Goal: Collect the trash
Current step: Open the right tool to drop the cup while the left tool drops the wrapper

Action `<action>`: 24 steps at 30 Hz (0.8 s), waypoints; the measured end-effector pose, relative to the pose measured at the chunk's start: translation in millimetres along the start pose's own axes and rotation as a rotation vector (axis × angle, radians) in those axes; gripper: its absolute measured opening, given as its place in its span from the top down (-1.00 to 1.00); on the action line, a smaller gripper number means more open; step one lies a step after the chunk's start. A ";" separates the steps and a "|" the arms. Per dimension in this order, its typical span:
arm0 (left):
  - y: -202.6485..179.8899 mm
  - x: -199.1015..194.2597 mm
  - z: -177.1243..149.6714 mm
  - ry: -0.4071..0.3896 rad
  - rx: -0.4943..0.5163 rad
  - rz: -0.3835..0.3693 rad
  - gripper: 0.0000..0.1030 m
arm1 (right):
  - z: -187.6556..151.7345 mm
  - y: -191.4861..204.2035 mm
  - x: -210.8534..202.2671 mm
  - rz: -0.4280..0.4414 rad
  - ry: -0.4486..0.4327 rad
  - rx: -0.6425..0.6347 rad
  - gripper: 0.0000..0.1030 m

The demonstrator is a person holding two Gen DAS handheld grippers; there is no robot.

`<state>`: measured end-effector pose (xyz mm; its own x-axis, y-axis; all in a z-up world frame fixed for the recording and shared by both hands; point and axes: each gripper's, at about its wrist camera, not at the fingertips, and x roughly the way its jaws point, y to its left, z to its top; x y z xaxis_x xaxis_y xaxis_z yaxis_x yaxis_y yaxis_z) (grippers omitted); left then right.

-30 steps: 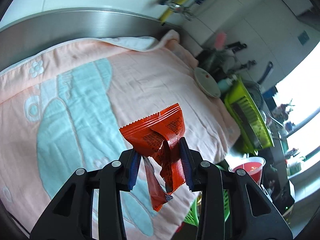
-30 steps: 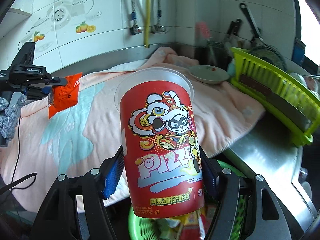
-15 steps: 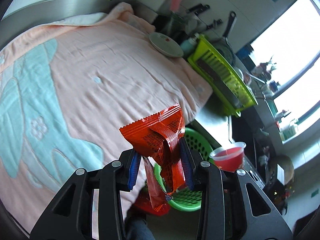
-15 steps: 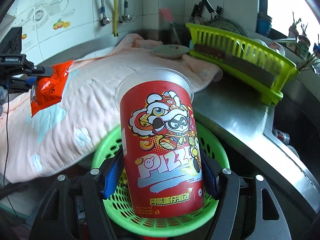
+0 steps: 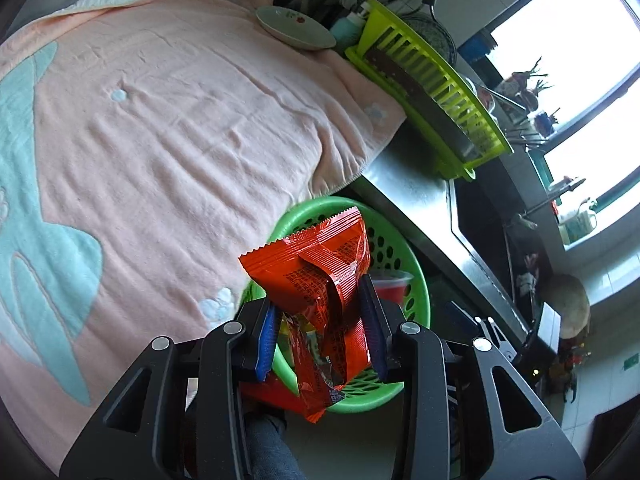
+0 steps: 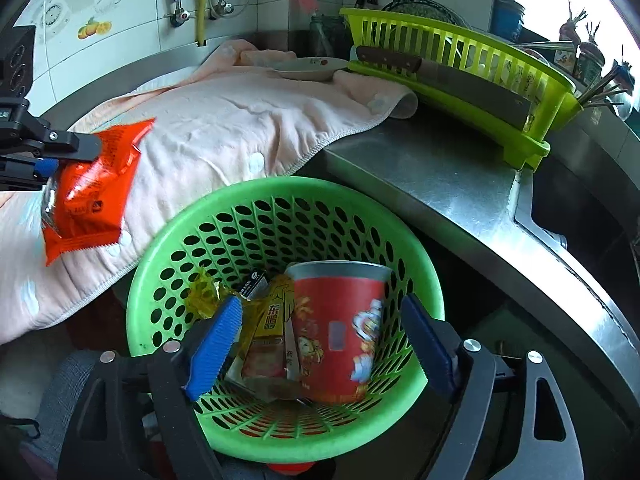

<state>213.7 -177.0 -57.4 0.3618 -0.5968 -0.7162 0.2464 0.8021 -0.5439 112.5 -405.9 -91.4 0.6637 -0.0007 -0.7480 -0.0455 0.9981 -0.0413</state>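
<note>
The tall red paper snack cup with cartoon print (image 6: 340,328) is already down inside the round green perforated plastic basket (image 6: 280,192), lying among yellow and clear wrappers at the bottom. The right hand-held gripper (image 6: 320,344) has just been opening; its blue pads stand clear on either side of the cup and nothing is pressed between them, so that piece looks delivered.

What seems left is the crumpled orange-red foil snack wrapper (image 5: 316,280). The left hand-held gripper (image 5: 320,320) is clenched on it, pads pinching the foil, and holds it in the air near the basket's rim, above the edge of the peach towel with pale blue pattern (image 5: 160,120) that covers the steel table (image 6: 420,168). I judge it only needs carrying over the opening and letting go.

The right wrist view shows the basket's contents and the wrapper from the side, hanging beside the basket, not yet over it. The left wrist view hides most of the contents behind the wrapper, but shows the bare towel, with no other litter on it, and a shallow white dish (image 5: 296,28) at its far end.
</note>
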 end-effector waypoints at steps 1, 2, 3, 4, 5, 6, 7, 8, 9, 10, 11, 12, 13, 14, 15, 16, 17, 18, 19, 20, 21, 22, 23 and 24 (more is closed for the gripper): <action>-1.9 3.1 -1.0 0.003 0.005 0.002 0.28 | -0.1 -0.1 -2.5 0.003 -0.004 0.000 -0.54; -3.1 6.0 -1.8 0.006 0.005 -0.001 0.28 | -0.1 -0.4 -6.1 0.005 -0.011 0.001 -0.57; -3.7 8.2 -1.9 0.012 0.005 -0.005 0.28 | -0.7 -0.4 -11.0 0.003 -0.023 0.001 -0.59; -4.8 11.7 -3.0 0.021 0.004 -0.005 0.28 | -1.1 0.4 -15.2 0.001 -0.031 -0.003 -0.62; -5.9 14.5 -4.0 0.028 0.005 -0.007 0.27 | -0.7 1.8 -18.7 -0.002 -0.036 -0.009 -0.62; -6.8 17.2 -4.7 0.033 0.008 -0.013 0.27 | -1.2 3.0 -22.6 -0.007 -0.043 -0.015 -0.63; -8.5 19.7 -5.9 0.035 0.013 -0.010 0.25 | -1.8 3.9 -27.3 -0.007 -0.052 -0.017 -0.68; -9.7 22.0 -7.1 0.037 0.014 -0.011 0.25 | -2.3 4.6 -31.0 0.001 -0.058 -0.015 -0.69; -10.2 23.7 -7.9 0.040 0.014 -0.016 0.25 | -3.1 4.9 -34.4 0.007 -0.065 -0.012 -0.69; -11.4 26.7 -9.3 0.045 0.014 -0.015 0.24 | -4.4 5.4 -38.1 0.008 -0.073 -0.008 -0.71; -12.5 28.5 -10.1 0.047 0.015 -0.013 0.23 | -5.9 6.1 -40.9 0.013 -0.077 -0.005 -0.71; -14.0 31.3 -11.1 0.052 0.020 -0.015 0.22 | -7.7 6.8 -42.9 0.020 -0.078 -0.001 -0.72; -15.0 33.3 -12.0 0.056 0.023 -0.014 0.20 | -9.2 6.9 -44.1 0.018 -0.081 0.002 -0.72; -15.6 35.0 -12.8 0.061 0.025 -0.012 0.17 | -11.0 7.5 -45.3 0.019 -0.083 0.004 -0.72; -16.3 37.3 -13.8 0.067 0.027 -0.011 0.13 | -12.7 8.4 -45.7 0.021 -0.080 0.005 -0.72; -16.8 38.7 -14.7 0.069 0.026 -0.009 0.03 | -14.0 9.0 -46.4 0.021 -0.080 0.009 -0.72; -17.1 39.4 -15.5 0.069 0.026 -0.010 -0.01 | -14.9 9.1 -47.3 0.022 -0.082 0.013 -0.73; -17.2 40.0 -15.9 0.071 0.027 -0.013 -0.02 | -16.1 9.5 -48.3 0.026 -0.084 0.018 -0.73; -17.4 41.0 -16.9 0.072 0.030 -0.014 -0.05 | -17.4 9.8 -49.1 0.030 -0.086 0.025 -0.73; -17.2 41.7 -17.6 0.073 0.029 -0.012 -0.10 | -18.4 10.4 -49.8 0.032 -0.087 0.032 -0.74; -16.6 42.1 -18.4 0.076 0.028 -0.012 -0.11 | -19.3 11.2 -50.4 0.037 -0.089 0.036 -0.74; -16.1 42.0 -19.3 0.081 0.027 -0.012 -0.12 | -20.0 12.4 -51.0 0.042 -0.091 0.041 -0.74; -16.3 41.3 -19.9 0.082 0.030 -0.011 -0.12 | -20.6 13.9 -51.8 0.042 -0.093 0.043 -0.74; -16.0 39.9 -20.0 0.081 0.034 -0.010 -0.12 | -21.0 15.9 -52.8 0.044 -0.095 0.046 -0.74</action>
<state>206.2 -214.1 -86.0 0.2859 -0.6035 -0.7444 0.2803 0.7955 -0.5372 61.1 -391.3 -66.5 0.7298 0.0471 -0.6820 -0.0433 0.9988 0.0226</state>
